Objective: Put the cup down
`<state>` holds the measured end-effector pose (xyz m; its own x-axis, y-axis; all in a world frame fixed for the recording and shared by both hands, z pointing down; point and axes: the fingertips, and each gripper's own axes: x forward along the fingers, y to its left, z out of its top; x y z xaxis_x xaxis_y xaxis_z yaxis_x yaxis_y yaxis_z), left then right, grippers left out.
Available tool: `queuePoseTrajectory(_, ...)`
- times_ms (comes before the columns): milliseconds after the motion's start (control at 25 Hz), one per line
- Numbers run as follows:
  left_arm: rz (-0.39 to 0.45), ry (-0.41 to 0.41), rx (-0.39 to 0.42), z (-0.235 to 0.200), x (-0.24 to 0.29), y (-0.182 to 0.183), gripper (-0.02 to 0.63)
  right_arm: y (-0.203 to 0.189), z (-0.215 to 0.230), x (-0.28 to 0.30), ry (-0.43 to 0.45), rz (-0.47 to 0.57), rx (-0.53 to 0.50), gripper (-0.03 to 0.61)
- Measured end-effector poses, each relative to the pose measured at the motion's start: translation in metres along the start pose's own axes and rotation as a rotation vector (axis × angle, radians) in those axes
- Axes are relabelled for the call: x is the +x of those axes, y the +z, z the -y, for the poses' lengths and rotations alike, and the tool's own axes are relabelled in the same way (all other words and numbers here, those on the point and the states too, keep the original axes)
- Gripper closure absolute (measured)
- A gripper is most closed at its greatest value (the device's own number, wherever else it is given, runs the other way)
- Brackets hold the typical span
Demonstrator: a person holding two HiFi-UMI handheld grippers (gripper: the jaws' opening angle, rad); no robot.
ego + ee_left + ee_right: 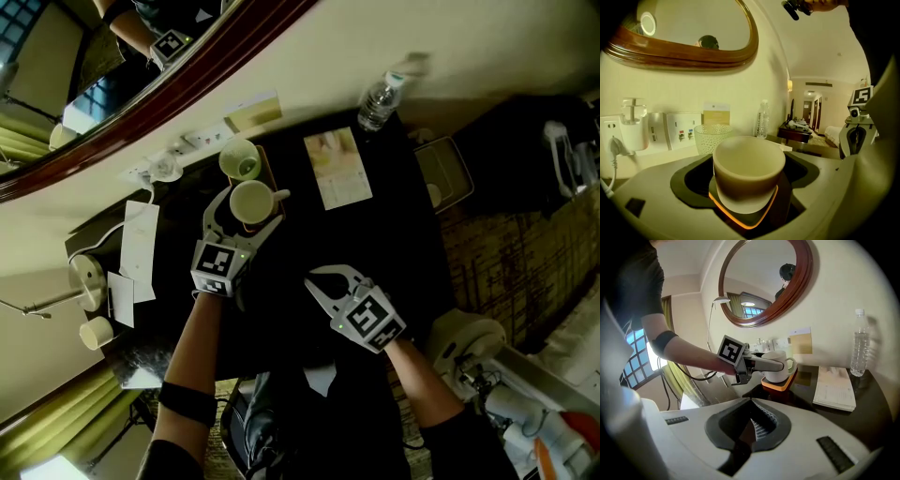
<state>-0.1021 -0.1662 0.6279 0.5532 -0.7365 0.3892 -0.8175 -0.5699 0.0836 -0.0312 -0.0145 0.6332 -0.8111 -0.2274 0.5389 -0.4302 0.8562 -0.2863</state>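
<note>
**Left jaws.** Spread wide on my left gripper (246, 211), one jaw on each side of the cup (749, 171). In the left gripper view I see dark gaps between the pads and the cup wall, so I read this as standing round it, not pinching. The wide spread suits a body this broad.

**Cup.** Upright, mouth up, empty as far as I can see. Its foot rests on a square orange-edged coaster (723, 209), which lies on the dark table (281, 309). The handle (790, 364) points away from both jaws, out past their tips, so neither pad bears on it. My judgement: the cup carries its own weight and the putting-down is as good as done.

**Right jaws.** Pressed together on nothing. My right gripper (751, 401) hangs low over the near part of the table, well apart from the cup. I take that as deliberate: one gripper can manage this job, and the other is kept out of its way.

**Round about.**
- A dimpled glass (712, 136) stands just behind the cup, toward the wall.
- A water bottle (762, 119) stands farther along the table.
- A booklet (337, 167) lies flat to the right of the coaster.

**Risk, as I judge it.** Backing out askew could catch the cup wall and drag it off the coaster. Pushing forward could knock the glass.
</note>
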Motion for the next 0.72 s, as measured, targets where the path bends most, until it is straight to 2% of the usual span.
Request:
queuePoseTrajectory(120,-0.007,0.004,0.0,0.004,-0.006,0.006,0.135,0.003,0.002,-0.005,-0.011,0.01,-0.001,0.574)
queuePoseTrajectory(320,-0.04,0.041,-0.003,0.012,-0.036,0.018,0.135,0.014,0.002,-0.024,-0.029,0.004,0.006,0.574)
queuePoseTrajectory(520,-0.073,0.015,0.068,0.035,-0.082,0.03,0.142,0.027,0.001,-0.048,-0.053,0.01,0.008,0.574)
queuePoseTrajectory(560,-0.076,0.017,0.069,0.04,-0.092,0.036,0.155,0.029,0.0,-0.053,-0.058,0.008,0.006,0.574)
queuePoseTrajectory(640,-0.075,0.034,0.062,0.048,-0.112,0.046,0.228,0.034,-0.001,-0.063,-0.068,0.0,-0.001,0.574)
queuePoseTrajectory(720,-0.076,0.06,0.047,0.055,-0.133,0.056,0.355,0.04,0.0,-0.074,-0.08,-0.005,-0.008,0.574)
